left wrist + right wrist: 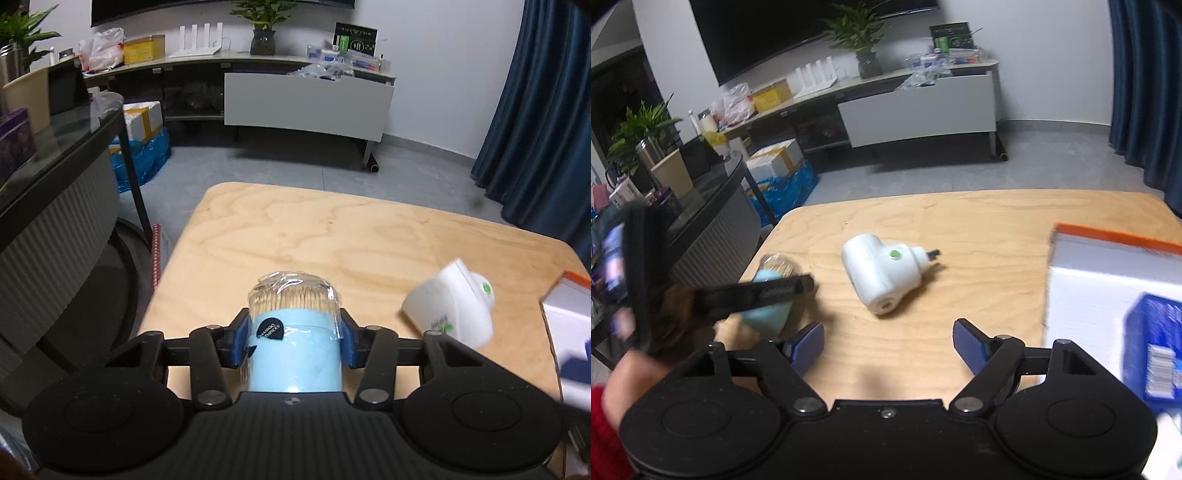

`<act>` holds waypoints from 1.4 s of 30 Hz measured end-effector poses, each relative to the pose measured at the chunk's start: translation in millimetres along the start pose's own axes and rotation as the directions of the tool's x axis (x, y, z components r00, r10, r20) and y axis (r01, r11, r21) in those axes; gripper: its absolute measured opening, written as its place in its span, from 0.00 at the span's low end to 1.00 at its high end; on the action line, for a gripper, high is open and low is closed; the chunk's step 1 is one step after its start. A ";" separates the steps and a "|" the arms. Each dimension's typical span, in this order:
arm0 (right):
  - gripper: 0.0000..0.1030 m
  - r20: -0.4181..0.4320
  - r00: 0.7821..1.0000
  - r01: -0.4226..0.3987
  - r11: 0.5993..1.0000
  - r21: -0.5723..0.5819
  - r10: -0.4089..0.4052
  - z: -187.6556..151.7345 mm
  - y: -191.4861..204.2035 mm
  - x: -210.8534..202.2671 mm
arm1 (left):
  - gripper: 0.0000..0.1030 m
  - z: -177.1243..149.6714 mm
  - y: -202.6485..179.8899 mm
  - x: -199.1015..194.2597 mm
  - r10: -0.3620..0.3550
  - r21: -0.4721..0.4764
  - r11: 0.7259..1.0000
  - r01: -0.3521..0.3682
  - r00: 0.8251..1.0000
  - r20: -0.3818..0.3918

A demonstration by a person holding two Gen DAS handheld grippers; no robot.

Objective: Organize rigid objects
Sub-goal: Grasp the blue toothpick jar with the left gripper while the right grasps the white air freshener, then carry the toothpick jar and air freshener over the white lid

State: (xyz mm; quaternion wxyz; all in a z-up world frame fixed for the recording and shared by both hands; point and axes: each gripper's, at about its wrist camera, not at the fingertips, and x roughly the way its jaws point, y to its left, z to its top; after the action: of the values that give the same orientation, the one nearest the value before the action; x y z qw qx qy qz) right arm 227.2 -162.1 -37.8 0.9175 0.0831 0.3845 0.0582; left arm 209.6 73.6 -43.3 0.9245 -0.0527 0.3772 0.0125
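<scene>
Left tongs (pixel 293 338) clamp toothpick jar (pixel 293 332); right view blurs it.

Toothpick jar (pixel 293 332): pale blue body, clear top, black round label, between the left gripper (pixel 293 341) blue pads
Table (pixel 332 236): light wood, wavy grain
Plug-in device (pixel 881 271), ahead of the right gripper (pixel 888 343): white, green dot
Box (pixel 1108 280), right of it: white, orange edge
Packet (pixel 1152 343) inside: blue
</scene>
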 end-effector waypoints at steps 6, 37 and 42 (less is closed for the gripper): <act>0.90 0.010 1.000 0.015 0.999 0.037 -0.015 15.6 10.9 38.7 | 0.46 -23.4 9.1 -30.6 -0.019 -0.021 1.000 0.019 1.000 0.016; 0.85 0.141 0.983 0.128 0.989 -0.075 -0.117 -19.9 18.0 -38.9 | 0.46 -41.2 -0.5 -77.3 -0.078 -0.021 0.997 0.079 0.995 0.066; 0.85 0.165 0.981 0.126 0.983 -0.131 -0.104 -41.2 18.8 -86.4 | 0.46 -49.9 -12.5 -104.3 -0.094 0.006 0.996 0.093 0.993 0.071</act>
State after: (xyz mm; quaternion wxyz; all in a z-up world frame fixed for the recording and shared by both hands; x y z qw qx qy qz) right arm 136.7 -154.1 -2.4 0.9504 0.0002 0.3099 0.0250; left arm 101.1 57.6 -4.7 0.9370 -0.0687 0.3411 -0.0294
